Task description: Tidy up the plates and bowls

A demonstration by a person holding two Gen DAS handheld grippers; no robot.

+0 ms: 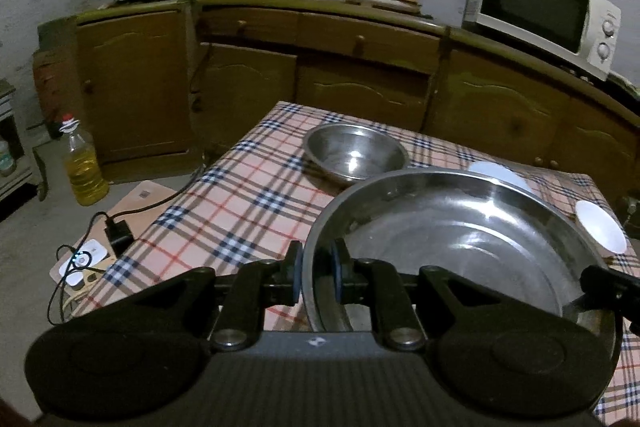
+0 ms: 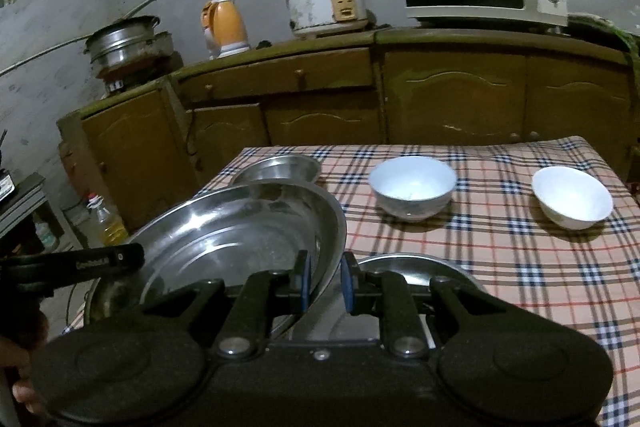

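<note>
Both hand-held grippers (image 1: 316, 267) clamped on steel plate (image 1: 460, 227)

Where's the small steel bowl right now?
The small round steel bowl sits at the checked tablecloth's far left, behind the held large steel basin, left of both white bowls.

My two wrist cameras look forward and slightly down, close over the plaid-clothed table (image 1: 248, 187) toward brown wooden cabinets (image 2: 452, 99); both share the wide steel plate (image 1: 460, 227).
</note>
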